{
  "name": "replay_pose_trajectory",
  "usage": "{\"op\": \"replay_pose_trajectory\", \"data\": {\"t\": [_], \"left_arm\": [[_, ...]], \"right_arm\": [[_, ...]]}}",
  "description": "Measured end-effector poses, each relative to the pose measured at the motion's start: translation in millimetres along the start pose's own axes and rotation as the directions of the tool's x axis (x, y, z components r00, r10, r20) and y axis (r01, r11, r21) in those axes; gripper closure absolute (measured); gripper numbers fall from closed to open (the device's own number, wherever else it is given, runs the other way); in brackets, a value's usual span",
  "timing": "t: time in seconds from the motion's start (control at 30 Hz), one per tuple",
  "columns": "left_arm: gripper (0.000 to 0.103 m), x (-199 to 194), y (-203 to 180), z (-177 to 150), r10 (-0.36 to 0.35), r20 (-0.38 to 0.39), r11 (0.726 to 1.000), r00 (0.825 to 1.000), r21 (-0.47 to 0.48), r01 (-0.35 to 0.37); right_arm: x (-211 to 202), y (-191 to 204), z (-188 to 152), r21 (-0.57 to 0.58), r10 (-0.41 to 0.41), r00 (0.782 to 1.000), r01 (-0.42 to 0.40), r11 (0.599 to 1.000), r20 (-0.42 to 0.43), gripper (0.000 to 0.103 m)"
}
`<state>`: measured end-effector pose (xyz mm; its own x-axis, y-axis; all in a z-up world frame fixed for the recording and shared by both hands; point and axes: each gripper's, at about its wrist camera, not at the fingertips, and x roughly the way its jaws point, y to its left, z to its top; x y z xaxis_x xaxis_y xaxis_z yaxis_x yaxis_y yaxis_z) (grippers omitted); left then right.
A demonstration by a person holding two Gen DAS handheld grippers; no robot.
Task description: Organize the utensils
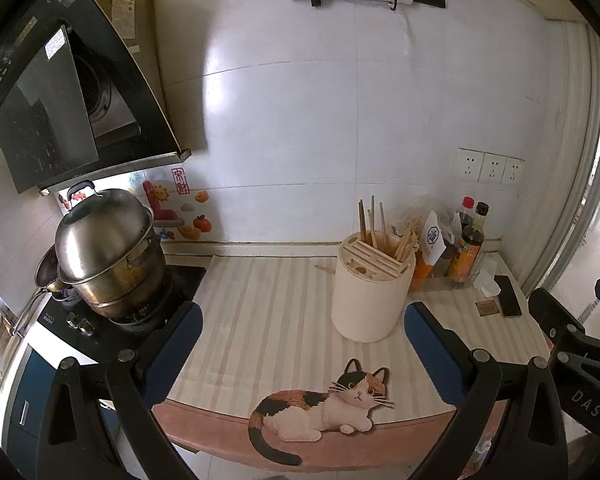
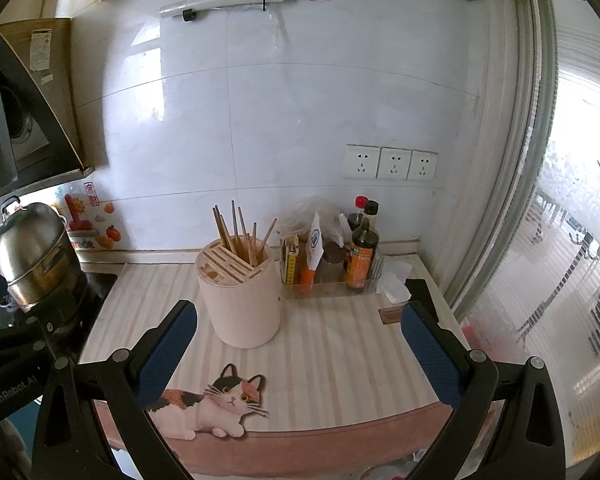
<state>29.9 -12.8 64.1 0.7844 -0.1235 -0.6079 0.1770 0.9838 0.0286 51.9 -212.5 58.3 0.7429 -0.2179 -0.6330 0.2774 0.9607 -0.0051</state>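
A cream round utensil holder stands on the striped counter mat, with several wooden chopsticks upright in its back slot. One loose chopstick lies on the mat just left of the holder. My left gripper is open and empty, held back from the holder near the mat's front. In the right wrist view the holder and chopsticks sit ahead and left of centre; my right gripper is open and empty, just in front of it.
A steel steamer pot sits on the stove at left under a range hood. A clear tray with sauce bottles and packets stands right of the holder. A phone and tissue lie at the far right. A cat picture marks the mat's front edge.
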Motion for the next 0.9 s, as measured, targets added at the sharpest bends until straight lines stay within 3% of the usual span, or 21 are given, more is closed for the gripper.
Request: {"op": "replay_pose_trajectory", "data": {"t": [0.9], "left_arm": [[0.000,-3.8,-1.4,0.0,0.004,0.006,1.000,1.000,-0.001,-0.004]], "right_arm": [[-5.7,-5.0,0.8,-0.017,0.014,1.000,-0.014,1.000,0.007,0.000]]}}
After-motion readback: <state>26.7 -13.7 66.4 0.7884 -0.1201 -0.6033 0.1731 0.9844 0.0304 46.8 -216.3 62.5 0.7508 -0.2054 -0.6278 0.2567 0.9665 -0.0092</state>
